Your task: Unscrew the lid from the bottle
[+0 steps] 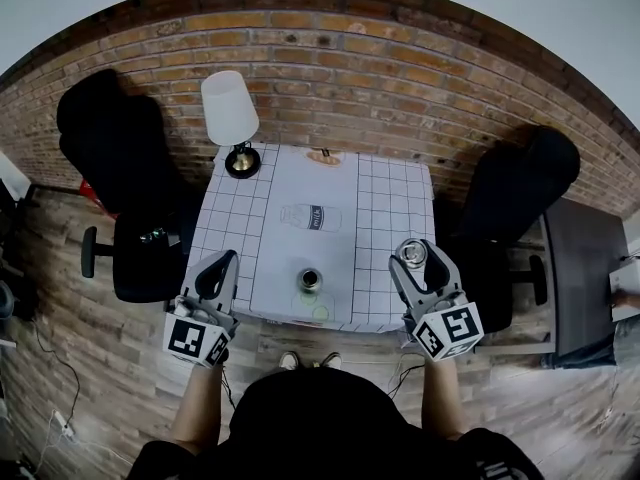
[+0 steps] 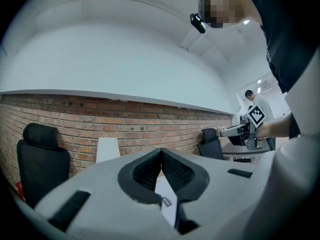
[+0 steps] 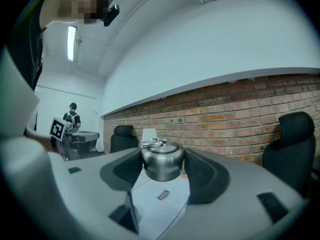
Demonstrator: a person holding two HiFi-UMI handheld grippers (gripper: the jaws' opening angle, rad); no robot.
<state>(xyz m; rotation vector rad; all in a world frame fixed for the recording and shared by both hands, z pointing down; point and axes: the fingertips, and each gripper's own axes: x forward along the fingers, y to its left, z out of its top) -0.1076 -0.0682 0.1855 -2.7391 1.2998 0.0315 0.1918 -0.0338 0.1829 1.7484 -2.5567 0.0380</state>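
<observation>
My right hand-held gripper (image 1: 414, 256) has the metal lid (image 3: 161, 165) pinched between wide-spread jaws, up over the table's (image 1: 390, 208) front right corner. The left hand-held gripper (image 1: 221, 261) is squeezed fully closed on nothing. The bottle (image 1: 310, 280) stands uncapped near the front edge, between them.

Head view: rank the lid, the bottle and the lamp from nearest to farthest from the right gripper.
1. lid: gripped between the jaws of the right gripper.
2. bottle: open, front centre of the table, to the gripper's left.
3. lamp: far left corner of the table.
</observation>
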